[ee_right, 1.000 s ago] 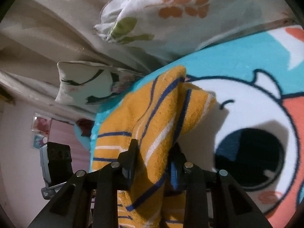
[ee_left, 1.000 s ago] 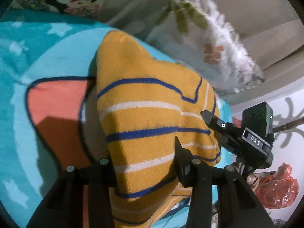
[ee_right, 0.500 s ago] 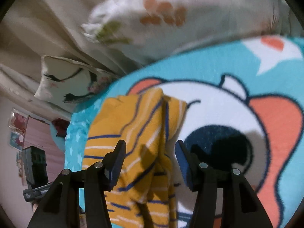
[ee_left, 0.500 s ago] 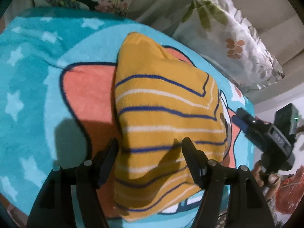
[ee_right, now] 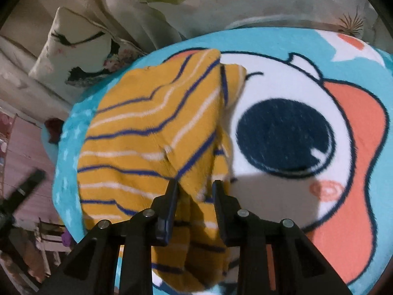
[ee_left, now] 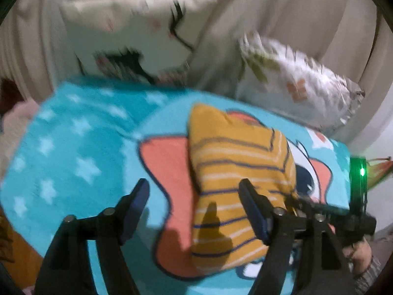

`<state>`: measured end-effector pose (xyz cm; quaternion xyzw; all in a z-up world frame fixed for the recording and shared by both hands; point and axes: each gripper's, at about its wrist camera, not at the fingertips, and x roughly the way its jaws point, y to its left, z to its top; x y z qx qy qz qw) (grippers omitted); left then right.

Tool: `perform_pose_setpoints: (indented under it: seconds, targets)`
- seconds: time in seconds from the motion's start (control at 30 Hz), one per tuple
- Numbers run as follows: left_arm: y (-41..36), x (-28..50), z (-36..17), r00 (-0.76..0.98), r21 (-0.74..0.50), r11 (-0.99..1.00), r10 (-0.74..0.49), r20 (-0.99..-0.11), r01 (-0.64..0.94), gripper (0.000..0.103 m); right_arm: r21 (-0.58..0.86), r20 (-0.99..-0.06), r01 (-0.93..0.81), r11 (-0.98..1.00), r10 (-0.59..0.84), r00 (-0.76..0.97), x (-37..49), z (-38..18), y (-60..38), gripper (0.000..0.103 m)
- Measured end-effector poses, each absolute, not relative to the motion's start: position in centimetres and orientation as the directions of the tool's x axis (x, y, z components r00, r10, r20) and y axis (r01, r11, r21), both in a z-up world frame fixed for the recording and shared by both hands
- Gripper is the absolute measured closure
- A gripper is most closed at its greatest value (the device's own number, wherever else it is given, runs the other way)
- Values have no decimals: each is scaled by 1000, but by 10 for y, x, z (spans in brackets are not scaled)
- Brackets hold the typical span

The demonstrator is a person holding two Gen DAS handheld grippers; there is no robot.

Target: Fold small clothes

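A mustard-yellow knit garment (ee_left: pixel 235 172) with blue and white stripes lies folded on a cyan cartoon blanket (ee_left: pixel 73 159). My left gripper (ee_left: pixel 194 194) hovers above it with its jaws opening wide. No pad presses on anything, and the garment's left edge shows well below the gap. In the right wrist view the same garment (ee_right: pixel 147 127) fills the left half. My right gripper (ee_right: pixel 195 191) is closing on a raised fold at the garment's right edge, and cloth fills the gap between its pads.
A white pillow with a lashes print (ee_left: pixel 137 39) and a floral pillow (ee_left: pixel 294 86) lean on beige curtains behind the blanket. A person's hand (ee_left: pixel 361 253) holds the right gripper at the blanket's right edge. Bare blanket (ee_right: pixel 294 135) lies right of the garment.
My left gripper let go of the garment, opened wide and drew up and back. My right gripper opened, shifted, then closed again on a fold. The garment now rests flatter on the blanket.
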<state>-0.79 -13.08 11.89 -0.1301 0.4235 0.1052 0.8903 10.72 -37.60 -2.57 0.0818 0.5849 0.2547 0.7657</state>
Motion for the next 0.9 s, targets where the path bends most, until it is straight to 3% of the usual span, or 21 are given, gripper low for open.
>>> perform_pose_setpoints:
  seconds: [0.27, 0.43, 0.53, 0.63, 0.9]
  targets:
    - [-102, -48, 179, 747, -112, 908, 256, -613, -403, 8, 367, -885, -252, 895, 420, 203, 77, -30, -380, 72]
    - [-86, -70, 201, 768, -95, 903, 297, -568, -419, 0, 288, -838, -241, 927, 366, 406, 58, 28, -384, 71]
    - [-75, -74, 199, 747, -113, 925, 216, -629, -364, 0, 415, -754, -289, 863, 504, 421, 60, 54, -369, 71]
    - [-73, -93, 198, 739, -70, 939, 218, -637, -337, 0, 658, -645, -282, 698, 716, 267, 84, 46, -345, 71]
    - [-51, -131, 193, 687, -29, 927, 256, -681, -374, 0, 842, -525, -98, 531, 847, 79, 135, -28, -275, 68]
